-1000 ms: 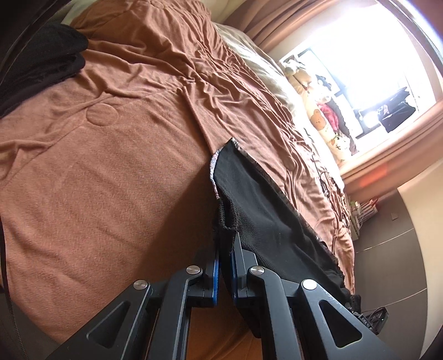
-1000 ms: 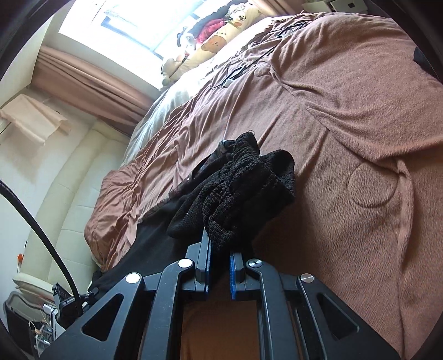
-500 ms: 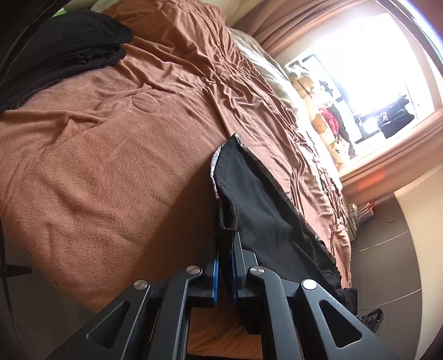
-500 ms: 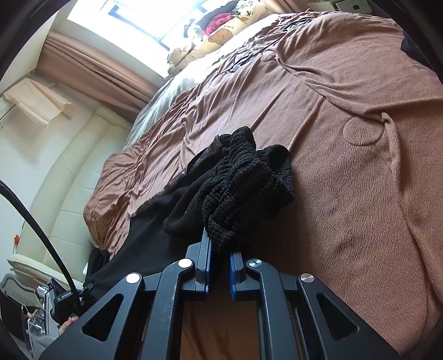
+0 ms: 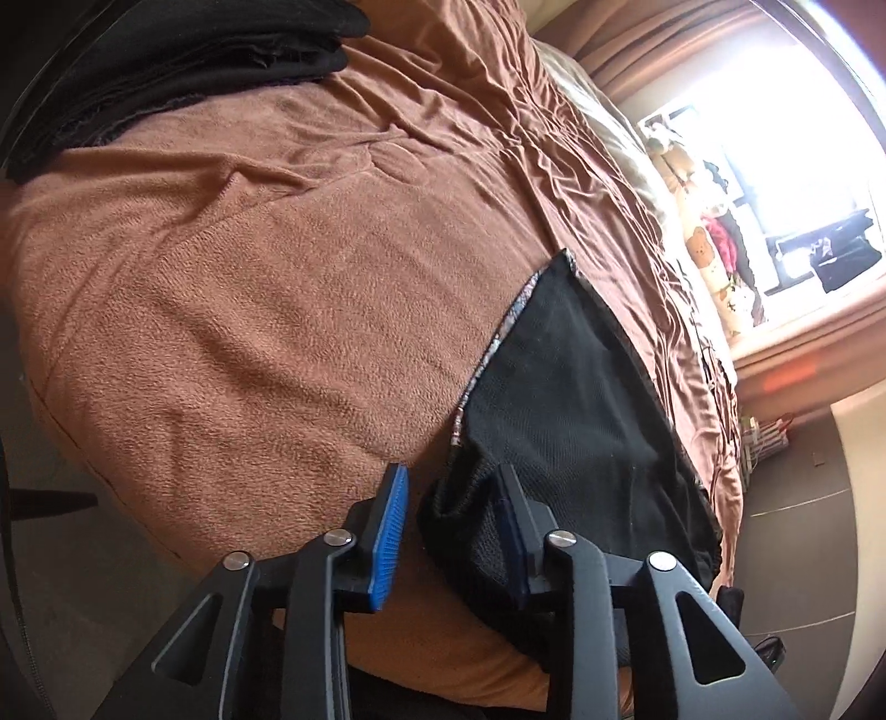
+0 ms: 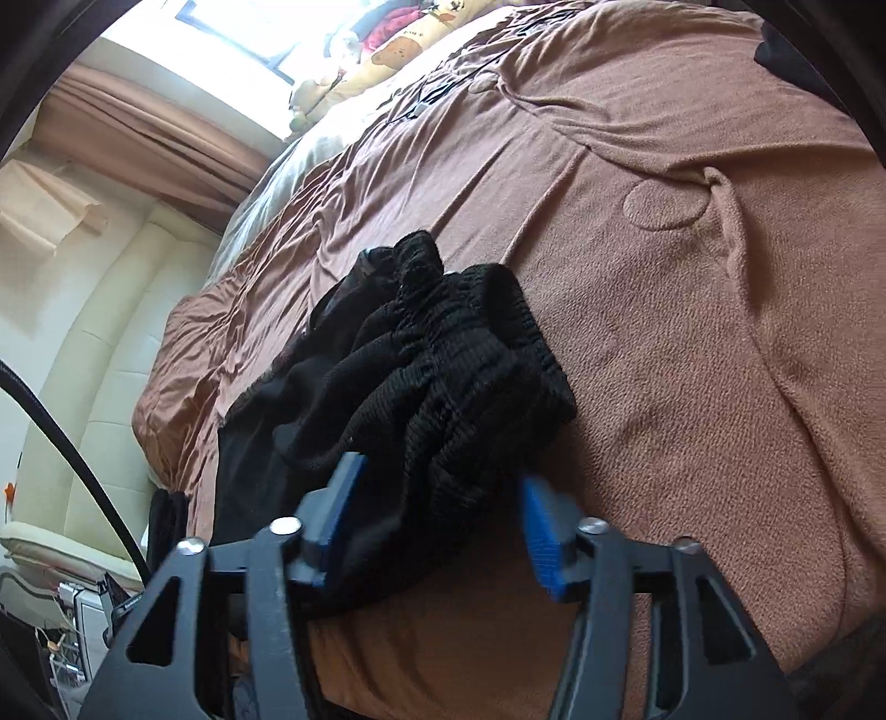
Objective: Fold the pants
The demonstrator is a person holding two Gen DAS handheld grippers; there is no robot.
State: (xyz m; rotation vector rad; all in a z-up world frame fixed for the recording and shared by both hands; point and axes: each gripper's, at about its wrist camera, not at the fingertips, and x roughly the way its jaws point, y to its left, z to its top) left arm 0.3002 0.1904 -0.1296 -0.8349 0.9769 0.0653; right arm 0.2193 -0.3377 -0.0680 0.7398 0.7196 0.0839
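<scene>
The black pants lie on the brown bed cover. In the left wrist view a flat black leg [image 5: 570, 410] with a patterned hem runs toward the bed's near edge. My left gripper [image 5: 451, 498] is open, the cloth's corner lying against its right finger. In the right wrist view the bunched elastic waistband [image 6: 443, 376] sits heaped on the cover. My right gripper [image 6: 437, 498] is open, its blue pads on either side of the heap's near edge.
A stack of dark folded clothes [image 5: 166, 61] lies at the bed's far left corner. Plush toys [image 6: 387, 50] and a bright window are beyond the bed. The brown cover [image 5: 249, 288] spreads wide to the left. The floor [image 5: 803, 554] is at the right.
Both grippers were shut on the pants and have opened. The cloth has dropped onto the bed near its edge.
</scene>
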